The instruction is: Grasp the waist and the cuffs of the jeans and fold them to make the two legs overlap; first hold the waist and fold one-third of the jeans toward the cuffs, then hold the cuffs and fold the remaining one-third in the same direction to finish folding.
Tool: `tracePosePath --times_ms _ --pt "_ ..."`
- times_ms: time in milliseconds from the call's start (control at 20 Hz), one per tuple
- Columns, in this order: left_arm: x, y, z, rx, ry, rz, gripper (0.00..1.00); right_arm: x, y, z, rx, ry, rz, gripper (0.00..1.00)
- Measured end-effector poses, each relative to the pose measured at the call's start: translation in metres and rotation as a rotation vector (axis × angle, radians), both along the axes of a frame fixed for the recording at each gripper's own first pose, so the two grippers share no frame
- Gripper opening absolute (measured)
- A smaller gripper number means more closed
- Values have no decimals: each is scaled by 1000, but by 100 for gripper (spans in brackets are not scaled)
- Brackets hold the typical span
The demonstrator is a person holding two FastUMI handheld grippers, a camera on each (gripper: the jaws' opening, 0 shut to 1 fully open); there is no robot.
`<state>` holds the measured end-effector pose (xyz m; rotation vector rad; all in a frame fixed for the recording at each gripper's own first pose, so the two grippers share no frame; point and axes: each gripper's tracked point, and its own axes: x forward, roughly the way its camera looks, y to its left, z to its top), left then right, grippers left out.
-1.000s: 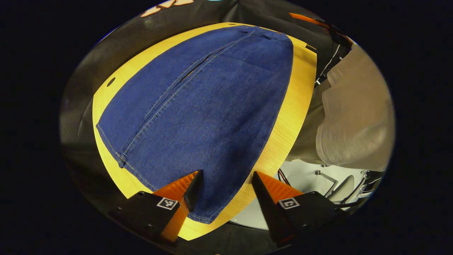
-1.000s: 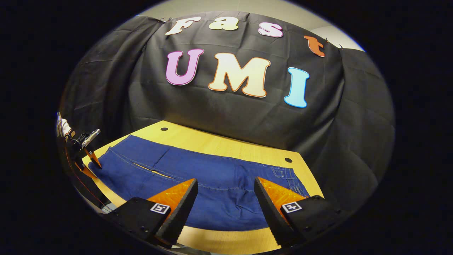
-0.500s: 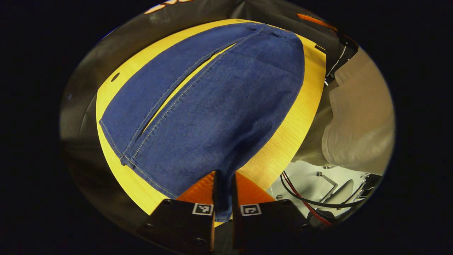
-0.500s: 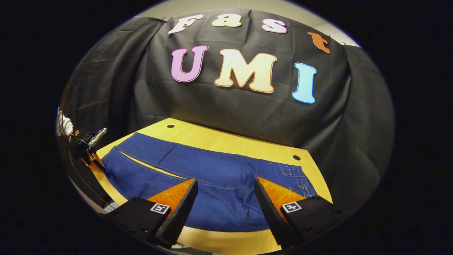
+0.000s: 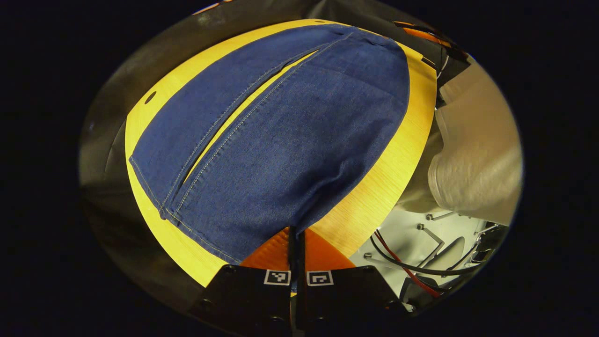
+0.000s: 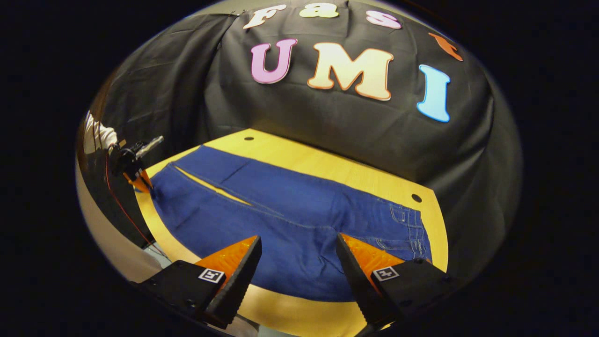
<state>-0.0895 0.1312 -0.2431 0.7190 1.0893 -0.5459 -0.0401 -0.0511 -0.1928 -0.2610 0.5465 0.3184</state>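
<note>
In the left gripper view, the jeans (image 5: 281, 135) lie flat along the yellow table (image 5: 393, 159), legs side by side with a thin gap between them running toward 12 o'clock, where the waist sits. The left gripper (image 5: 296, 234), at 6 o'clock, has its fingers pressed together on the near leg's cuff corner — the hold that step one, laying one leg over the other, calls for. A person's pale sleeve (image 5: 472, 154) shows at 3 o'clock.

In the right gripper view, the jeans stretch from cuffs at 9 o'clock to waist at 4 o'clock. The right gripper (image 6: 299, 262) hangs spread wide above the seat area, holding nothing — likely bound for the waist.
</note>
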Motion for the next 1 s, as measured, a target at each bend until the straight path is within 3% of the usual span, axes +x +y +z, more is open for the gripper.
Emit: tracePosePath --times_ms 500,750,1000 --pt "1 1 -1 38 34 48 0 -25 -98 -100 -223 394 219 99" --pt "3 0 -2 43 42 68 0 -32 -114 -128 -308 494 292 99" --pt "4 1 -2 44 49 90 0 -30 -116 -141 -295 561 306 100"
